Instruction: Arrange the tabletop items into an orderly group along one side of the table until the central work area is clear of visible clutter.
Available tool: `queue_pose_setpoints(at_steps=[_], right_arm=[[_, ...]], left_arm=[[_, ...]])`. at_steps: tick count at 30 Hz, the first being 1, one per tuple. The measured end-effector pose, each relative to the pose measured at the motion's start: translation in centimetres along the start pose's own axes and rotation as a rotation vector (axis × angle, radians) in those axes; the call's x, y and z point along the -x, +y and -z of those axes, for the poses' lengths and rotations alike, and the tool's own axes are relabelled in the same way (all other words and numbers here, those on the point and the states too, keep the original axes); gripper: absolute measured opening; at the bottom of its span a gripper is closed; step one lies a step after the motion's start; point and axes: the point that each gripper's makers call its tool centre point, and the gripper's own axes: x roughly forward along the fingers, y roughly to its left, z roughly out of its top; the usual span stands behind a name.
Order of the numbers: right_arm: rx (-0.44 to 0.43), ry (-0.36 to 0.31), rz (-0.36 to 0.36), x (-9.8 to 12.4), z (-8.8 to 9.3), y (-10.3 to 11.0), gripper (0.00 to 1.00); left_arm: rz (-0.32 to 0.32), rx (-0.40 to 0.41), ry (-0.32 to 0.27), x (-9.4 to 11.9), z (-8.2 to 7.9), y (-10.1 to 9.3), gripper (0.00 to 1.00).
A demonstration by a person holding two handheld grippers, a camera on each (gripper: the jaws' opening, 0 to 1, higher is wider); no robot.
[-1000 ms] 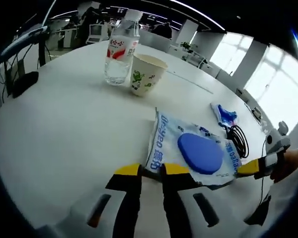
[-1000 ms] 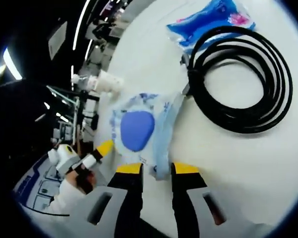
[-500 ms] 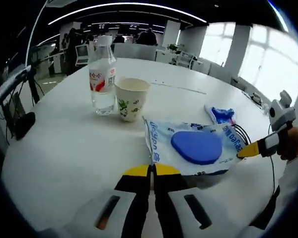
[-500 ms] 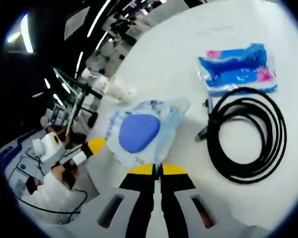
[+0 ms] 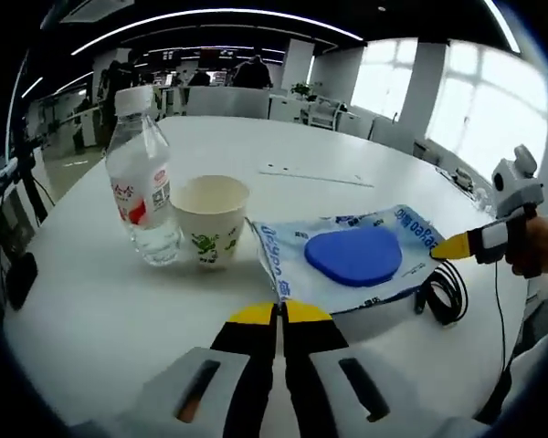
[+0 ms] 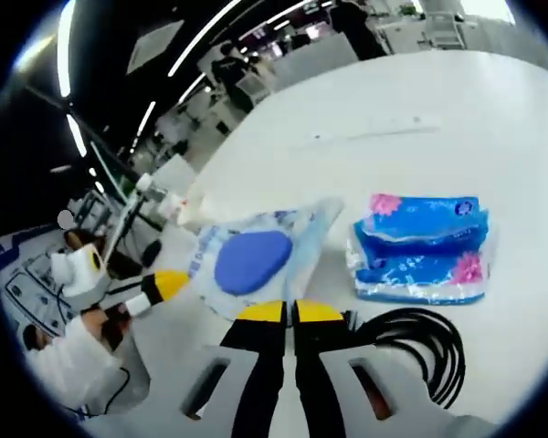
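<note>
A clear printed bag with a blue oval pad (image 5: 352, 257) stretches between both grippers, just right of a paper cup (image 5: 210, 219) and a water bottle (image 5: 144, 196). My left gripper (image 5: 280, 311) is shut on the bag's near edge. My right gripper (image 5: 457, 246), a hand behind it, pinches the bag's far right corner. In the right gripper view that gripper (image 6: 280, 311) is shut on the bag (image 6: 251, 260), and the left gripper (image 6: 160, 284) holds its opposite side. A blue tissue pack (image 6: 425, 246) and a coiled black cable (image 6: 420, 351) lie to the right.
The round white table (image 5: 91, 301) has bare surface in front of the bottle and behind the cup. The cable (image 5: 443, 292) lies under the bag's right end. Office desks, chairs and people stand beyond the far table edge. A person's white sleeve (image 6: 68, 365) is at the left.
Both grippers went from open to shut on the bag's edges. The bag has been carried away from the cable and tissue pack, closer to the cup and bottle.
</note>
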Motion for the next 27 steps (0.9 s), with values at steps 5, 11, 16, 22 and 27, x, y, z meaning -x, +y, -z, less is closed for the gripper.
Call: queue_pose_setpoints(at_steps=[5,11,16,22,27], right_arm=[[-0.009,-0.015,0.008,1.0,0.2,-0.2,0.0],[0.015,-0.027,0.0,-0.6,-0.4,-0.7,0.0],[0.044,-0.031,0.018,-2.1,-1.1,-1.2,0.0],[0.091,0.015,0.051,-3.7,-0.6,-2.1,0.0],[0.163,0.038,0.061,-4.4,-0.4,-2.0,0.04]], left_arm=[[0.004,0.009,-0.013,-0.2,-0.4,-0.8,0.0],[-0.011,-0.013,-0.016,-1.6,-0.6,-0.1,0.0],[-0.026,0.021,-0.02,-2.7,-1.0,0.7,0.0],[-0.048,0.061,0.0,-4.2,-0.5,1.4,0.0],[-0.065,0.085,0.01,-4.7,0.1,2.1,0.0]])
